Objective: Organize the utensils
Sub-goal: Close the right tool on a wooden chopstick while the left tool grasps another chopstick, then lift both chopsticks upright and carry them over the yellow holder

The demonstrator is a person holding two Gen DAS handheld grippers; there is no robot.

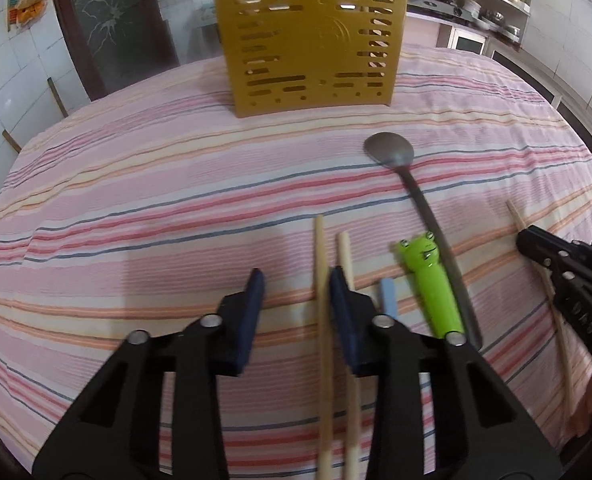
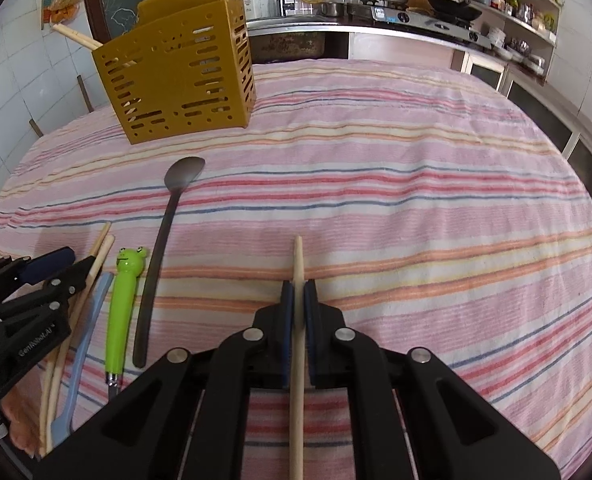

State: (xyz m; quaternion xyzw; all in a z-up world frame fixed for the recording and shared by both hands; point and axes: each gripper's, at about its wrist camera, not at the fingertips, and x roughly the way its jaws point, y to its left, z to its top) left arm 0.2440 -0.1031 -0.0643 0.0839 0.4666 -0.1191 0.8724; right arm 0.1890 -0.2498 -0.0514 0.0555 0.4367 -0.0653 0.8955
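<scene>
Pinching a slim wooden chopstick [image 2: 297, 280], right tongs [image 2: 298, 286]; left tongs [image 1: 296, 280] spread around two round pale chopsticks [image 1: 321, 264].

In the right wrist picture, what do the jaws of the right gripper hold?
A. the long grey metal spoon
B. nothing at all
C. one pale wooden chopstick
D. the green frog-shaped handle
C: the right gripper has its jaws closed on one pale wooden chopstick, while the long grey metal spoon and the green frog-shaped handle lie on the striped cloth.
</scene>
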